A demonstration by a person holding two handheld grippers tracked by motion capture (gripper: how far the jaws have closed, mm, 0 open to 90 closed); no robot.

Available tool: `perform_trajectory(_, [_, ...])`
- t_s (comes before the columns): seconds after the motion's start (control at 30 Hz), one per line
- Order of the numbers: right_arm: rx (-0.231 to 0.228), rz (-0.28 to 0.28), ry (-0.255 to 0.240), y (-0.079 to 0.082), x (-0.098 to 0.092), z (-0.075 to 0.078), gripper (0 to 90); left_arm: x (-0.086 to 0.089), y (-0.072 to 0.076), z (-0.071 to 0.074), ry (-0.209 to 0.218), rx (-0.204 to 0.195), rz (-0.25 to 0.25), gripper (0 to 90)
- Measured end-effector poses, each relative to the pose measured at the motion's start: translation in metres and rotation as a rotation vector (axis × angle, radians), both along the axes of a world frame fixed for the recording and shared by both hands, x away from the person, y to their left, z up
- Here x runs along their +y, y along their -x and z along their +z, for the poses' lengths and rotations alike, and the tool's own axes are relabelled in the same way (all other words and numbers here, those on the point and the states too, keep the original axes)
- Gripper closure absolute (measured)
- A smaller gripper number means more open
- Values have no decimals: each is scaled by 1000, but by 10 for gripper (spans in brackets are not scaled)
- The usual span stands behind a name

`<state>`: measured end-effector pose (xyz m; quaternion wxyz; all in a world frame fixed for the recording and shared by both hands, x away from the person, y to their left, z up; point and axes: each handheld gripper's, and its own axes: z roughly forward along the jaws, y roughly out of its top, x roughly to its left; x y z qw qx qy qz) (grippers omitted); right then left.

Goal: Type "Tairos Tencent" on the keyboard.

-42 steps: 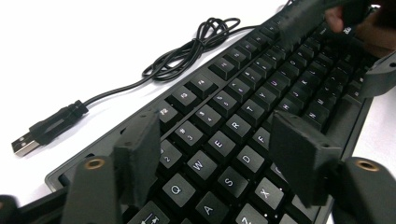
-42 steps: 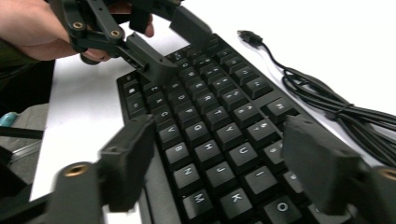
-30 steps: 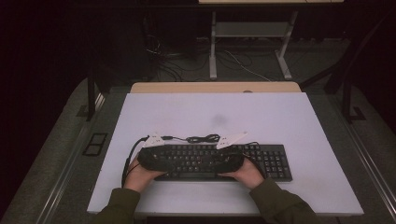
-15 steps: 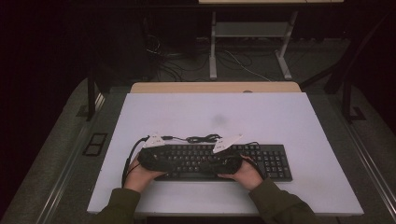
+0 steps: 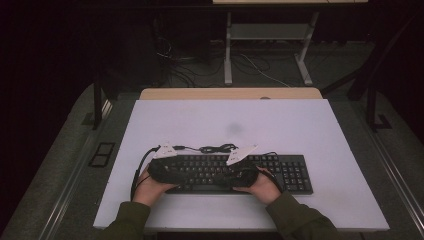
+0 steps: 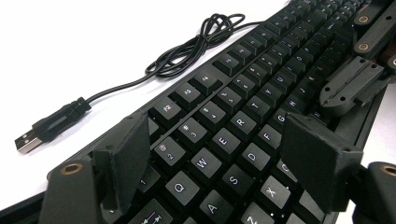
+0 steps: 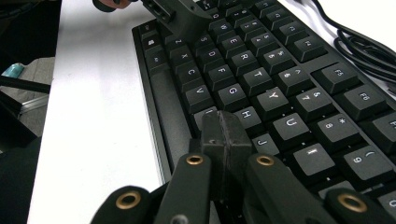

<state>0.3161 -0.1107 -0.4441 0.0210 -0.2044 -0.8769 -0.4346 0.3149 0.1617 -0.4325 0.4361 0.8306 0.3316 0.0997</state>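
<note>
White table (image 5: 310, 125) bears a black keyboard (image 5: 290, 172); left gripper (image 6: 219, 163) spread wide, right gripper (image 7: 225, 135) clenched empty.

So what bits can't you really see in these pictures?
- High view: the keyboard letters are too small and dim to read, and both grippers cover its left half.
- Left gripper view: the keyboard's bottom rows are cut off by the edge, and the left gripper's open fingers hide some keys.
- Right gripper view: the right gripper's closed fingers hide keys below H and J, and the cable runs off the edge.

left tongs (image 6: 212, 163) apart, right tongs (image 7: 226, 128) together
</note>
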Motion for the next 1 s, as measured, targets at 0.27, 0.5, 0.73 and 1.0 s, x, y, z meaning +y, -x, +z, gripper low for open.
perform_trajectory(0.27, [2,-2,-15,0,-2,4,892,0,0,0,1,-2,1,238])
perform_trajectory(0.5, [13,-16,-50,-2,-6,7,812,-1,0,1,3,-5,2,240])
perform_trajectory(0.73, [23,-32,-90,-4,-12,8,640,-4,-1,3,5,-7,-5,261])
perform_trajectory(1.0, [23,-57,-120,-7,-19,10,431,-10,-1,4,12,-5,-16,317])
